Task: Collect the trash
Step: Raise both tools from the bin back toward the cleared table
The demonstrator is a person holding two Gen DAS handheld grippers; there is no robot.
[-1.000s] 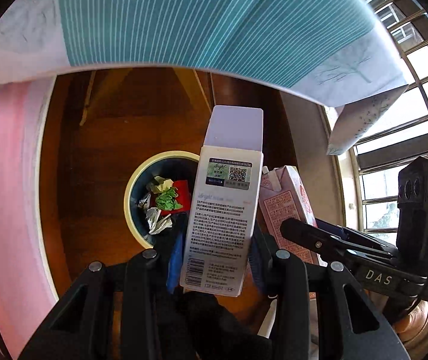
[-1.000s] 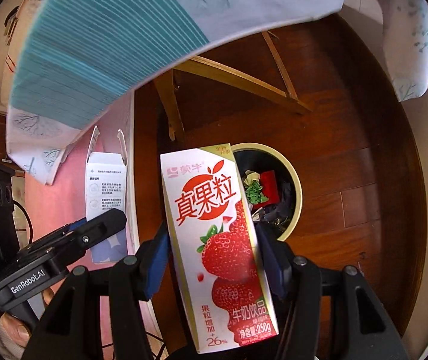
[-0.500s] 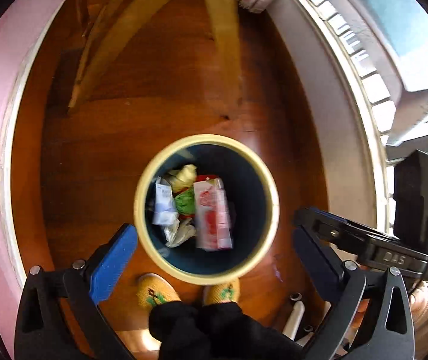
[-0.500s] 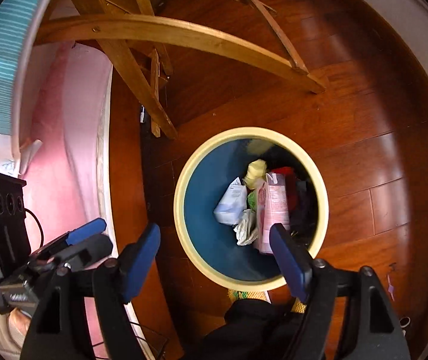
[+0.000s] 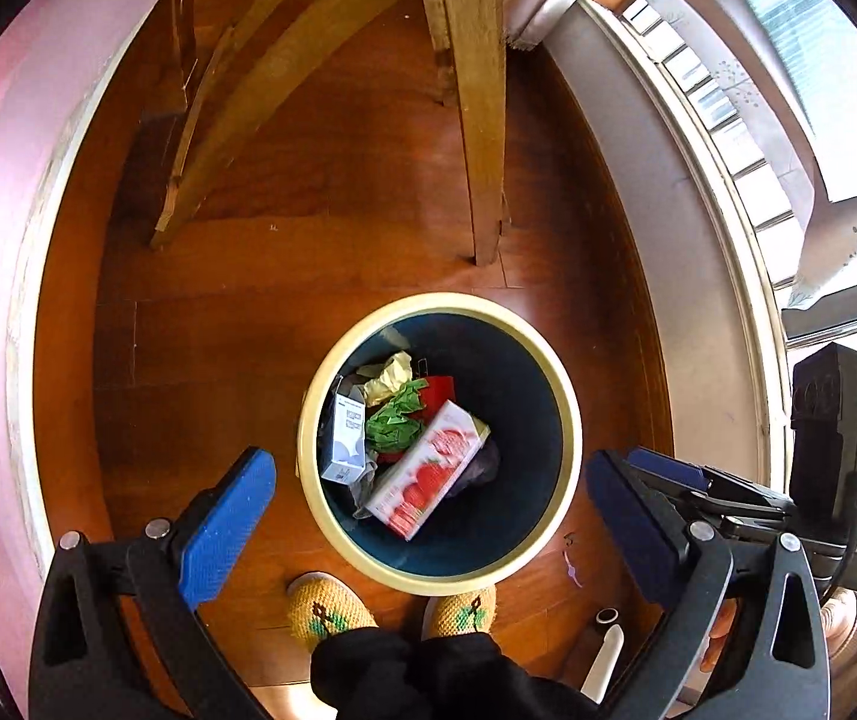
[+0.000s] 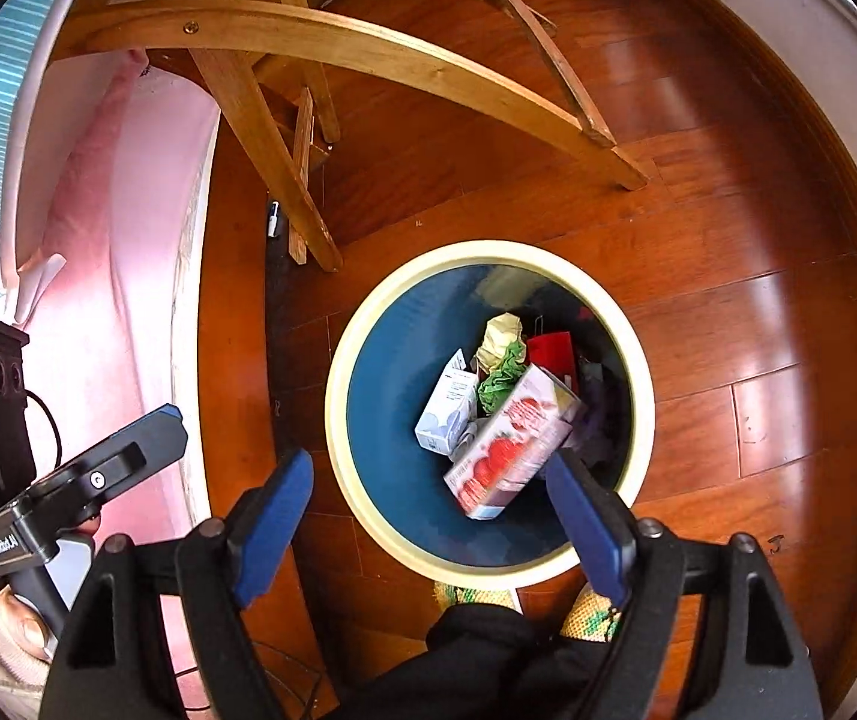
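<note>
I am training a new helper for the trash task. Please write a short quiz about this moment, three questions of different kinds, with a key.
1. True or false: the strawberry milk carton lies inside the trash bin.
2. What does the left gripper hold? A) the white box B) nothing C) green paper
3. Fill in: the bin stands on a ____ floor, near the person's slippers.

Key: 1 true. 2 B; both the left gripper and the right gripper are open and empty, the right one's jaws having just been opening. The white box and green paper are in the bin. 3 wooden.
</note>
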